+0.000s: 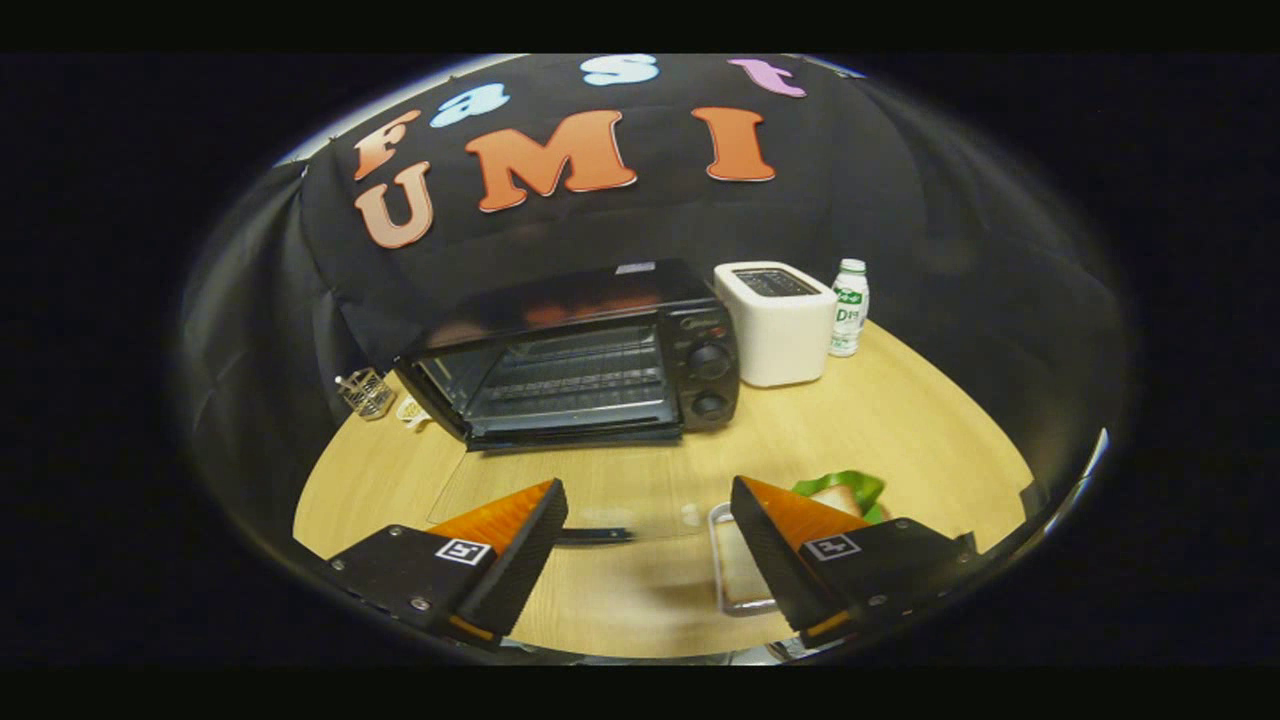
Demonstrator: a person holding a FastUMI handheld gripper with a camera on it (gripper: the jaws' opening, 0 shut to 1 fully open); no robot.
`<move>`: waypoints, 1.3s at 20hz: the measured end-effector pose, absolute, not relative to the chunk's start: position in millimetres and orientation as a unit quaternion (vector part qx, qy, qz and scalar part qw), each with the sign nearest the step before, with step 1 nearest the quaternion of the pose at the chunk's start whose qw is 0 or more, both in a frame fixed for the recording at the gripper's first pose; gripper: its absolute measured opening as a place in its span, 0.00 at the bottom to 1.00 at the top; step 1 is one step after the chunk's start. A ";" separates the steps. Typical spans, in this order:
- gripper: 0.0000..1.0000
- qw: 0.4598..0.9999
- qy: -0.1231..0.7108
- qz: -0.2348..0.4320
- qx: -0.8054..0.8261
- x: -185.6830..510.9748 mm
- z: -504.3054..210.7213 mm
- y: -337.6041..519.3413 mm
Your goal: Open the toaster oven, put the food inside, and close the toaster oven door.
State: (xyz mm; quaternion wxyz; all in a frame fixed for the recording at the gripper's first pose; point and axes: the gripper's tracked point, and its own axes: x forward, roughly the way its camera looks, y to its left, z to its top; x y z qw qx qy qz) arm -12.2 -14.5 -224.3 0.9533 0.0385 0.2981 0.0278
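gripper [648,520] fingers wide apart, toaster oven [580,355] with door down ahead, brand lettering unreadable

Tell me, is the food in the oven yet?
Not yet. Done: the black toaster oven has its glass door folded down flat on the wooden table. In hand: nothing; the hand-held gripper is open, with the clear tray of toast beside one finger. Left: pick up the food, slide it inside, shut the door.
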 end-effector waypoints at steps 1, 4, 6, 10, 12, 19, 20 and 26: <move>0.98 0.952 0.301 0.029 0.038 -11.9 -217.8 -28.6; 0.98 0.945 0.318 0.058 0.046 -17.7 -203.3 -57.7; 0.97 0.938 0.334 0.072 0.059 -19.9 -197.2 -81.0; 0.98 0.916 0.383 0.087 0.077 -23.3 -207.4 -119.4; 0.99 0.902 0.410 0.101 0.090 -23.9 -217.1 -129.1; 0.99 0.818 0.531 0.156 0.156 -45.3 -273.5 -128.7; 0.99 0.805 0.549 0.161 0.159 -49.5 -280.1 -126.1; 0.87 0.793 0.562 0.175 0.156 -44.6 -294.6 -119.7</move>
